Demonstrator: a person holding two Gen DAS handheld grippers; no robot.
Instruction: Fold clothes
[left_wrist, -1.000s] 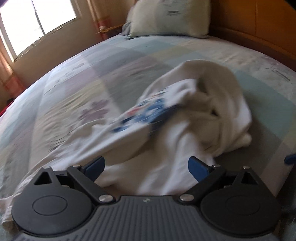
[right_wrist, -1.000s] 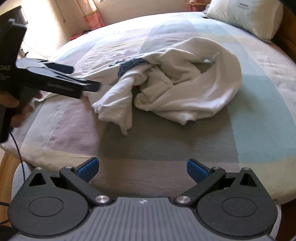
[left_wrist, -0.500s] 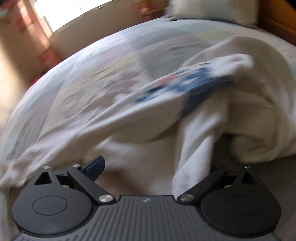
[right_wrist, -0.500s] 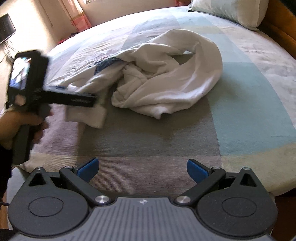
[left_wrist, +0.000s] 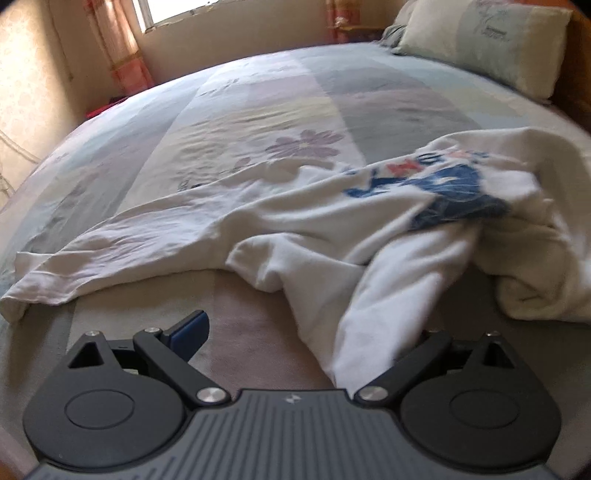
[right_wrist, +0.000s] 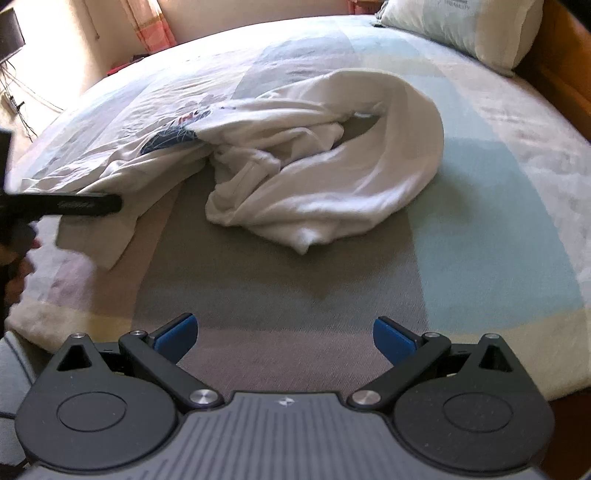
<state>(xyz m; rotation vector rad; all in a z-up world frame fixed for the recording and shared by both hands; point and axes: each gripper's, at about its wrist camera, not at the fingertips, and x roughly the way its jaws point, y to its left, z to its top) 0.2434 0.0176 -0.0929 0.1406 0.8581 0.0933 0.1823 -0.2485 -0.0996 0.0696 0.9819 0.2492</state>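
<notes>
Left gripper (left_wrist: 295, 343), jaws spread with shirt (left_wrist: 280, 221) draped over one, has dragged it leftward across bed (right_wrist: 480, 206), partly unbunching it; right gripper (right_wrist: 284, 334) jaws spread, empty.

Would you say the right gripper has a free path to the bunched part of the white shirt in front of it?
Probably yes. The right gripper is open, and only bare bedspread lies between it and the bunched white shirt. The left gripper is off to the side.
</notes>
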